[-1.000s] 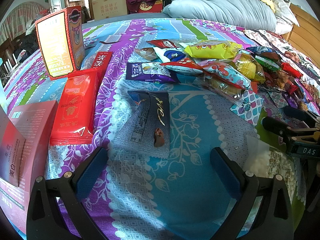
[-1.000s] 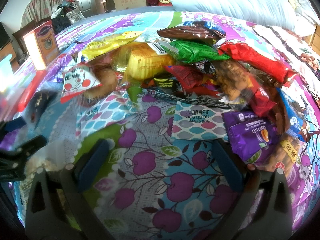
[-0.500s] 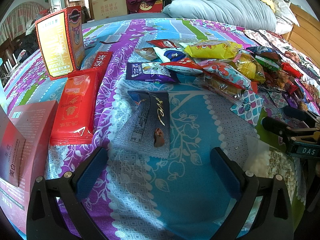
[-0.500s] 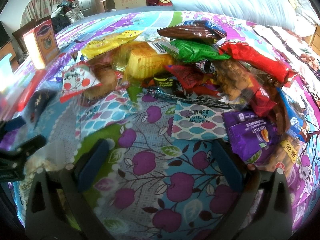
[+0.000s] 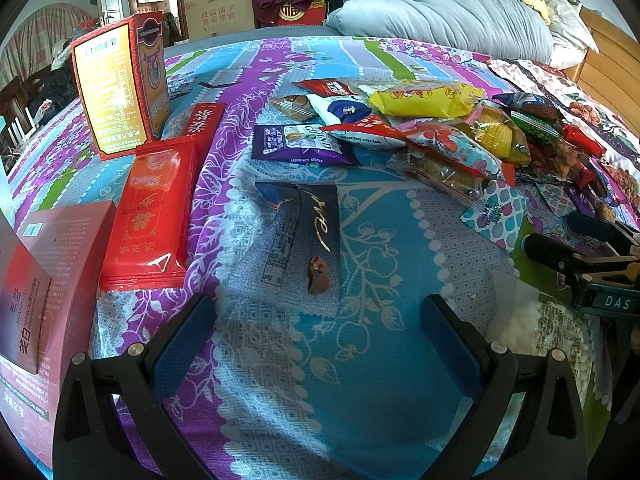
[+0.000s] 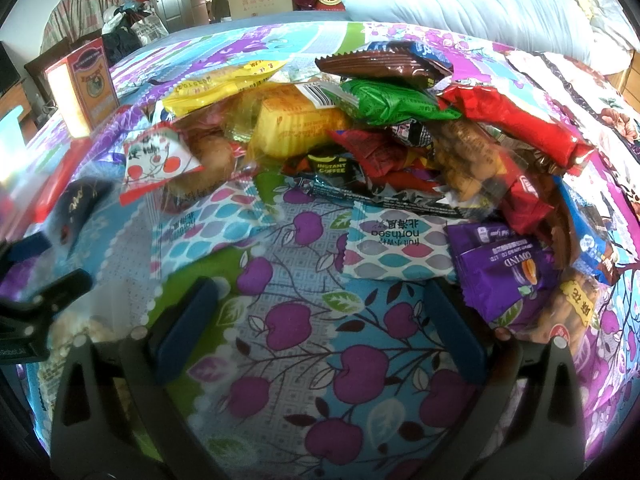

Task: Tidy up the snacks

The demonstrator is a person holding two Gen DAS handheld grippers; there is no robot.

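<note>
My left gripper (image 5: 320, 344) is open and empty over the patterned bedspread, just short of a dark navy packet (image 5: 308, 232). To its left lie a flat red packet (image 5: 154, 208) and a pink box (image 5: 48, 280); an upright orange-red box (image 5: 120, 84) stands behind them. A heap of mixed snack packets (image 6: 380, 128) fills the right wrist view. My right gripper (image 6: 320, 336) is open and empty in front of a scale-patterned packet (image 6: 396, 240) and a purple packet (image 6: 504, 272). The right gripper (image 5: 588, 256) also shows at the right edge of the left wrist view.
A clear bag of white puffed snacks (image 5: 540, 328) lies between the two grippers. A grey-blue pillow (image 5: 448, 12) and a wooden headboard (image 5: 608, 68) bound the far side of the bed. Cardboard boxes (image 5: 220, 12) and clothes stand beyond the bed.
</note>
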